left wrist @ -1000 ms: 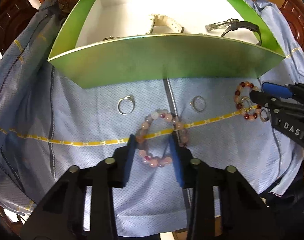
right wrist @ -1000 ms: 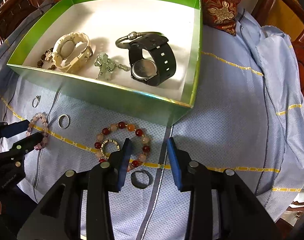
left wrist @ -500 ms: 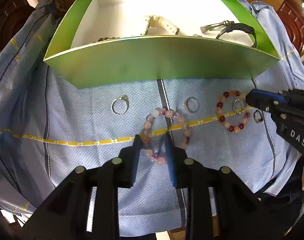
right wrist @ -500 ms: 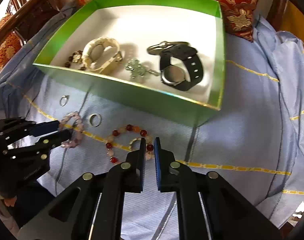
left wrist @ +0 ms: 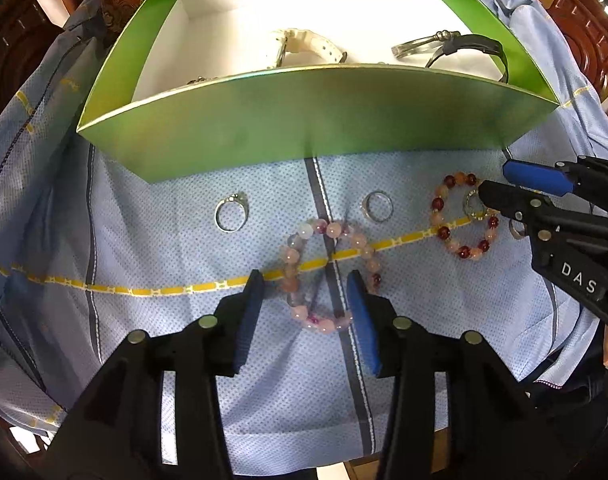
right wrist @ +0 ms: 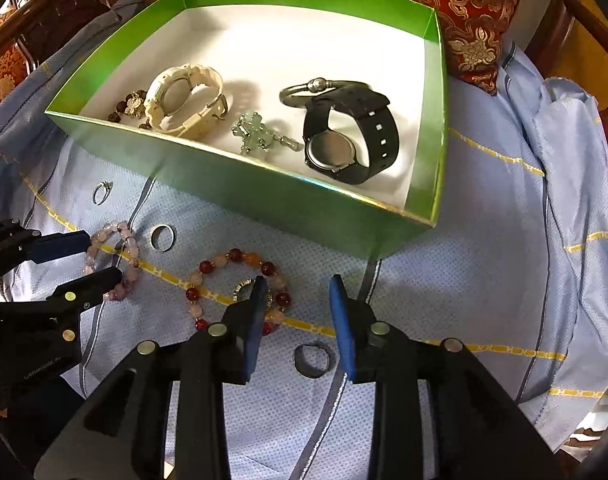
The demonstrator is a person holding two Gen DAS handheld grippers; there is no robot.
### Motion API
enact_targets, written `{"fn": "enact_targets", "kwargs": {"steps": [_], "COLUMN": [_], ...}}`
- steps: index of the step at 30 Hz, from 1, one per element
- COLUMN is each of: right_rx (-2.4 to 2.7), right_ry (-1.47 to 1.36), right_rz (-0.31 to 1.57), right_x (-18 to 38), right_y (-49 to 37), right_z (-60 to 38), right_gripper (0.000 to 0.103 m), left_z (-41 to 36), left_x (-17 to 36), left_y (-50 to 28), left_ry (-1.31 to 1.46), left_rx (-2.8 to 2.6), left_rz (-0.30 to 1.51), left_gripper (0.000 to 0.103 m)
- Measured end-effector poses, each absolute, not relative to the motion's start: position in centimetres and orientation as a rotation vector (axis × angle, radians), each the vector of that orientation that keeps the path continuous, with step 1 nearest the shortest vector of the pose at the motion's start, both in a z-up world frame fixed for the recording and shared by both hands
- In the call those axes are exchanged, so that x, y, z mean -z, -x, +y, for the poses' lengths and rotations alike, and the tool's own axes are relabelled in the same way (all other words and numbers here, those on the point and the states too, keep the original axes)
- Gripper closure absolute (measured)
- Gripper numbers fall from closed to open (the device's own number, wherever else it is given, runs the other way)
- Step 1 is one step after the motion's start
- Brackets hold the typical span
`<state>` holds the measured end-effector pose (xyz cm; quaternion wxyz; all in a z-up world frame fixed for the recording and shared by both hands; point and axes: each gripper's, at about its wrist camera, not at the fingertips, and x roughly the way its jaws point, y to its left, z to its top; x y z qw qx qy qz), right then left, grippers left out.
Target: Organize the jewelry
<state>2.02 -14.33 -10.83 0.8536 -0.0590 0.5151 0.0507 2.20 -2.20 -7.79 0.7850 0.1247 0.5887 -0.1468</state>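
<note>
In the left wrist view, the left gripper (left wrist: 304, 292) fills the bottom of the frame, its blue-padded fingers (left wrist: 247, 312) parted after just opening wider. The pink bead bracelet (left wrist: 330, 274) lies flat on the light blue cloth (left wrist: 143, 340) between and just beyond the fingers, with a gap on each side. Above it, left of centre, lies a silver ring with a stone (left wrist: 231, 213); a plain silver ring (left wrist: 378, 207) lies right of centre. At right, the right gripper (left wrist: 492, 184) reaches in over a red and orange bead bracelet (left wrist: 462, 216). The green box (left wrist: 304, 120) spans the top, with a white watch (left wrist: 304, 46) and a black watch (left wrist: 476, 50) showing over its near wall.

In the right wrist view, the right gripper (right wrist: 297, 292) sits at bottom centre, its fingers (right wrist: 253, 320) apart, having just been opening, with nothing pressed between them. A dark ring (right wrist: 315, 360) lies on the cloth between them, untouched. The left finger overlaps the red and orange bead bracelet (right wrist: 231, 288), which encircles a small gold ring (right wrist: 243, 288). At left, the left gripper (right wrist: 99, 252) straddles the pink bead bracelet (right wrist: 111, 260). The green box (right wrist: 283, 192) in the upper half holds the white watch (right wrist: 183, 100), the black watch (right wrist: 344, 140), a silver bangle (right wrist: 304, 90), a pale green pendant (right wrist: 255, 132) and a dark bead piece (right wrist: 131, 106).
</note>
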Motion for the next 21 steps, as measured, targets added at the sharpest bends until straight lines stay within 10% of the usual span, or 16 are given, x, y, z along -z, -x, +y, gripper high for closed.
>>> {"fn": "enact_targets", "kwargs": {"steps": [9, 12, 21], "right_rx": [-0.12, -0.152, -0.24], "right_ry": [0.139, 0.131, 0.061], "right_rz": [1.092, 1.102, 1.003], "right_x": [11.1, 11.0, 7.0], "right_y": [-1.7, -1.5, -0.2], "right_z": [-14.0, -13.9, -14.4], "right_gripper": [0.082, 0.092, 0.103], "left_z": [-1.9, -1.8, -1.5], "left_x": [8.1, 7.8, 4.3], "left_y": [-2.5, -2.4, -1.4], "left_ry": [-0.271, -0.269, -0.208], "left_rx": [0.313, 0.305, 0.372], "left_rz": [1.266, 1.256, 1.154], "left_gripper": [0.06, 0.092, 0.095]}}
